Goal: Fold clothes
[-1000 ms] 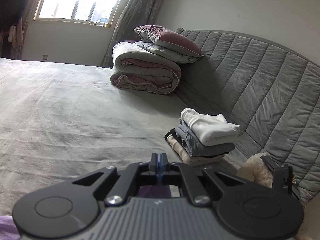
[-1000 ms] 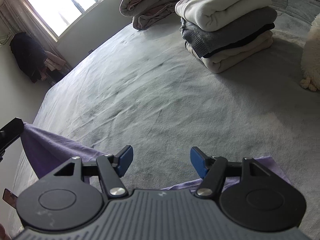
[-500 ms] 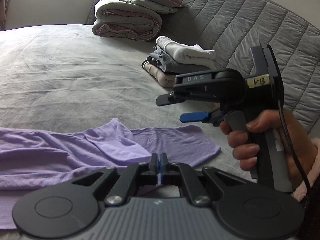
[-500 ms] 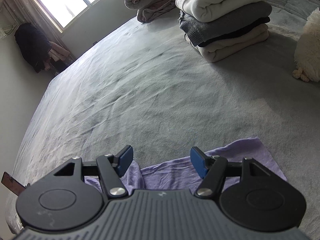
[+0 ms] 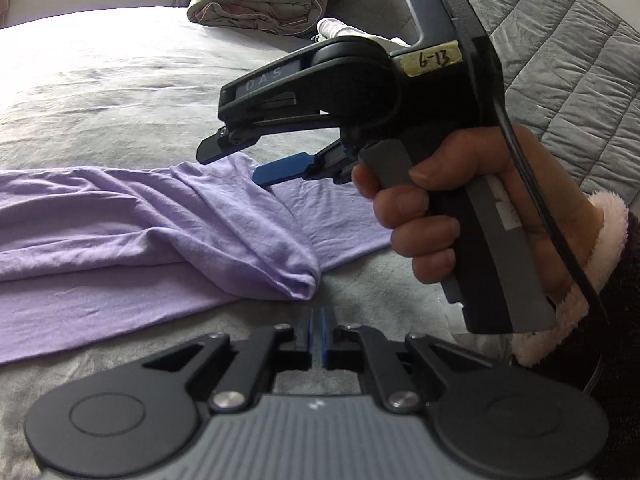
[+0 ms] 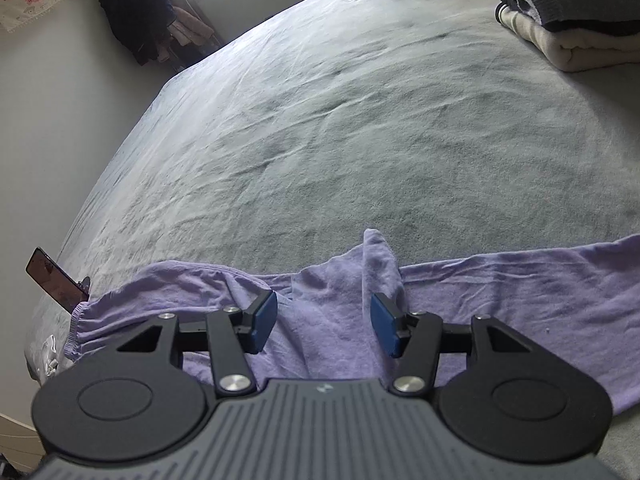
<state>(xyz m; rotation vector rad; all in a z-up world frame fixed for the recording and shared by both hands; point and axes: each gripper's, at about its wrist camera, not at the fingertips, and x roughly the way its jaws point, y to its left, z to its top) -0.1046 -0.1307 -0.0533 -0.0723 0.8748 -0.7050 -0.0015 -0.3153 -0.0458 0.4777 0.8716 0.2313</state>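
A lilac garment [image 5: 132, 236] lies crumpled on the grey bed, with a folded hump near its right end. It also shows in the right wrist view [image 6: 500, 292], spread across the near edge. My left gripper [image 5: 319, 334] is shut and empty, just short of the garment's hump. My right gripper [image 6: 324, 326] is open and hovers low over a raised fold of the garment. In the left wrist view the right gripper [image 5: 256, 160] shows from the side, held in a hand above the garment.
A stack of folded clothes [image 6: 576, 20] sits at the far right of the bed. A rolled duvet [image 5: 256, 0] lies by the quilted headboard [image 5: 568, 64]. A phone [image 6: 54, 280] stands at the bed's left edge. Dark clothes [image 6: 136, 20] hang by the wall.
The left gripper let go of the garment and tipped down toward the bed. The garment dropped flat. The right gripper came down lower over the garment, still open.
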